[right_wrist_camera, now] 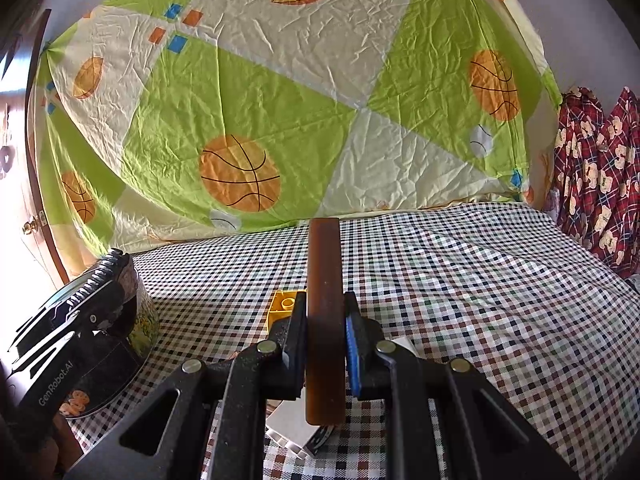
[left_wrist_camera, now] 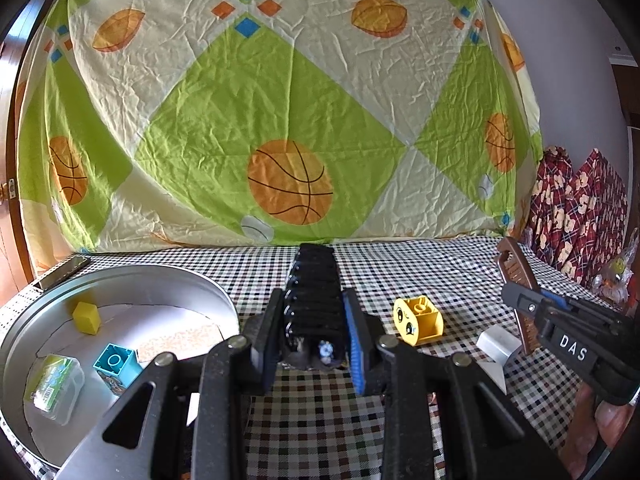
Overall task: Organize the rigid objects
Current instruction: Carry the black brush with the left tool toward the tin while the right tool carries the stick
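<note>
The left gripper (left_wrist_camera: pixel 314 338) has its jaws pinching a long black ribbed object (left_wrist_camera: pixel 316 300), a row of dark ridged segments that juts forward from between the pads, with a small white-and-blue mark on its near end; what it is exactly I cannot tell. It hangs above the checked cloth of the desk (left_wrist_camera: pixel 420 268), just right of the round metal tin (left_wrist_camera: pixel 192 280).

The right gripper (right_wrist_camera: pixel 326 340) has its jaws pressed on a brown comb (right_wrist_camera: pixel 325 312), seen edge-on from its own camera as a flat, smooth brown bar pointing away; from the left camera its teeth and a looped end show.

Inside the tin lie a yellow cube (left_wrist_camera: pixel 87 317) near the far wall, a teal block (left_wrist_camera: pixel 116 368) and a green-labelled clear box (left_wrist_camera: pixel 54 386) nearer the front; much of its pale floor is bare.

On the cloth between the two grippers sits a yellow toy block (left_wrist_camera: pixel 418 320) with a cartoon face, tipped on its side. A white block (left_wrist_camera: pixel 500 346) rests just below the comb.

A small flat metal case (left_wrist_camera: pixel 64 270) lies at the far left edge behind the tin. The far and right parts of the desk are open cloth up to the basketball-print sheet (left_wrist_camera: pixel 280 120) hung behind; red patterned fabric (left_wrist_camera: pixel 576 208) bunches at the right edge.
</note>
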`<act>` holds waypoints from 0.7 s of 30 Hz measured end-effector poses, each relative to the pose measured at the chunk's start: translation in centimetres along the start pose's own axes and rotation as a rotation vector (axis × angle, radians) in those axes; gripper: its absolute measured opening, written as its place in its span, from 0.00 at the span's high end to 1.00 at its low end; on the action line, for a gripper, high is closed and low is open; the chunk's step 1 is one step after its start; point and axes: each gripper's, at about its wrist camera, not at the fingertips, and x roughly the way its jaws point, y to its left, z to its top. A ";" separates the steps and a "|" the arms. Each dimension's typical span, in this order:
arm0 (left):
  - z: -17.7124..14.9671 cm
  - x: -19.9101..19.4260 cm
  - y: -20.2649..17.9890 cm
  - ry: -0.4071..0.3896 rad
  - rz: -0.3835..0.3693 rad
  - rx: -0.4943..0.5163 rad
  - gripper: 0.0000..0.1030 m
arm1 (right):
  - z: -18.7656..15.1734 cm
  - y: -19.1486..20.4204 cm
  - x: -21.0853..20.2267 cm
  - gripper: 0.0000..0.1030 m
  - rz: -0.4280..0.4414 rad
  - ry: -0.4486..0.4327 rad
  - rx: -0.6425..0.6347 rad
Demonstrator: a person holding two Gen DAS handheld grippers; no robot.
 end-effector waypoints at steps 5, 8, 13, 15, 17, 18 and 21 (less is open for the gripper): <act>-0.1 -0.7 0.8 -0.027 0.019 -0.029 0.74 | 0.0 0.2 -0.5 0.83 -0.012 -0.027 -0.013; -0.1 -0.9 1.1 -0.035 0.024 -0.042 0.74 | 0.0 0.4 -0.6 0.83 -0.017 -0.032 -0.019; -0.1 -1.0 1.2 -0.035 0.023 -0.046 0.74 | 0.1 0.3 -0.6 0.83 -0.009 -0.033 -0.010; -0.1 -1.1 1.4 -0.036 0.022 -0.054 0.74 | 0.1 0.2 -0.5 0.83 -0.006 -0.032 0.000; -0.1 -1.2 1.7 -0.036 0.024 -0.064 0.74 | 0.1 0.2 -0.6 0.83 -0.005 -0.035 0.000; -0.1 -1.3 1.9 -0.037 0.026 -0.069 0.74 | 0.1 0.3 -0.6 0.83 -0.005 -0.038 -0.004; -0.2 -1.5 2.4 -0.042 0.036 -0.077 0.74 | 0.1 0.8 -0.6 0.83 -0.002 -0.042 -0.017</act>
